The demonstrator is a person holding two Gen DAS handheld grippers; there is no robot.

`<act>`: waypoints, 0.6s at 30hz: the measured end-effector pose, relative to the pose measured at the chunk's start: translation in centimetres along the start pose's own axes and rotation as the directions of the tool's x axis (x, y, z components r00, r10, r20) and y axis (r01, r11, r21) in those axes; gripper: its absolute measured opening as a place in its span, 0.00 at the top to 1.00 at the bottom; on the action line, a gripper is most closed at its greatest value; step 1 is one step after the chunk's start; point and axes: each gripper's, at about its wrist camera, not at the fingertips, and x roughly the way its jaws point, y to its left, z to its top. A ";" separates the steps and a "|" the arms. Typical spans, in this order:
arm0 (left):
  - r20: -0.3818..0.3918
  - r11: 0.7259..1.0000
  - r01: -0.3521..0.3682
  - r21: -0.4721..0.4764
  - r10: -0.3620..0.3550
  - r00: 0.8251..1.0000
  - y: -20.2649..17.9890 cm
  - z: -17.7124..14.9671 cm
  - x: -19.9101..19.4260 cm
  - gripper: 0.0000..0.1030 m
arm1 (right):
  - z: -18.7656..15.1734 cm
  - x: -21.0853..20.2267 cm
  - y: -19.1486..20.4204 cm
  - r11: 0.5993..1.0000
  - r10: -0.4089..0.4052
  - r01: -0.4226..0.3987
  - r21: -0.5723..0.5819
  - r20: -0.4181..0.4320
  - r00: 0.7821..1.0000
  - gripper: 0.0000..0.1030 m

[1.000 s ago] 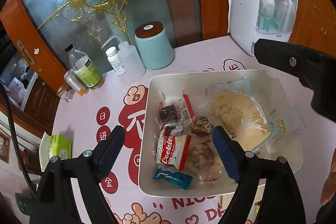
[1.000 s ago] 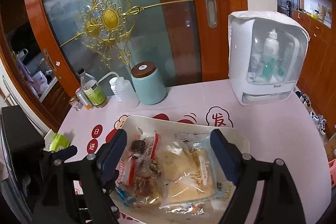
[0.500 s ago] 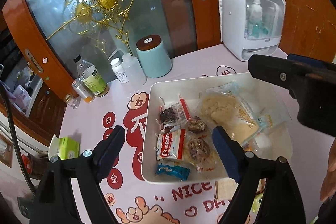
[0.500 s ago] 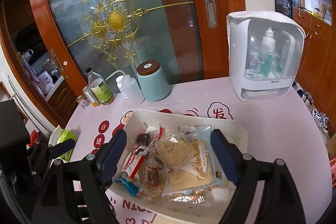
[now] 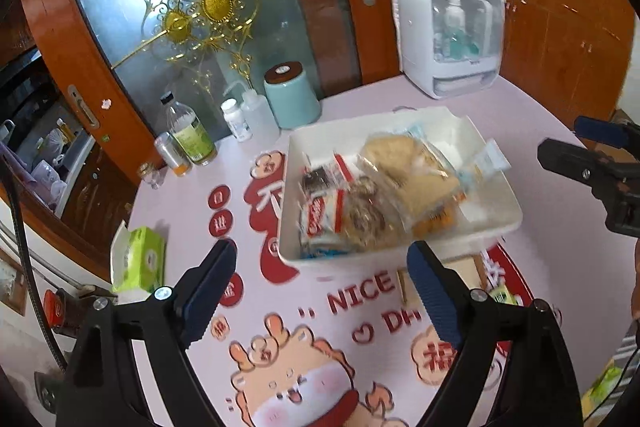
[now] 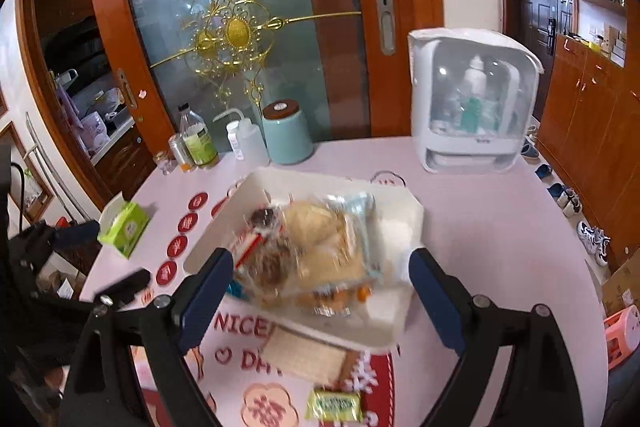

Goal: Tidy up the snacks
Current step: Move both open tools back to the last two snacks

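Snacks fill my white tray (image 6: 404, 199) at twelve o'clock; my right gripper (image 6: 320, 287), jaws just widening, and left gripper (image 5: 320, 283) hang spread, empty. I'd descend squarely over the cracker pack (image 6: 304, 351) at six.

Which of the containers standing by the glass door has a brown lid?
The pale teal round canister has the brown lid. The clear bottle with a green label has a black cap, and the white squeeze bottle has a bent spout.
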 end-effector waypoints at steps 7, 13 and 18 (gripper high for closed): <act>0.013 0.987 0.077 0.143 -0.079 0.997 -2.9 -3.4 -0.1 0.16 | -5.3 0.0 -0.9 0.999 -0.033 0.033 -0.006 -0.106 0.994 0.12; -0.011 0.935 0.148 0.321 -0.153 0.988 -5.2 -5.0 2.6 0.16 | -9.8 2.8 -1.3 0.997 -0.034 0.048 0.056 -0.234 0.972 0.12; -0.086 0.866 0.259 0.428 -0.246 0.965 -6.0 -5.9 6.2 0.16 | -13.2 6.7 0.2 0.999 -0.039 0.036 -0.017 -0.323 0.946 0.12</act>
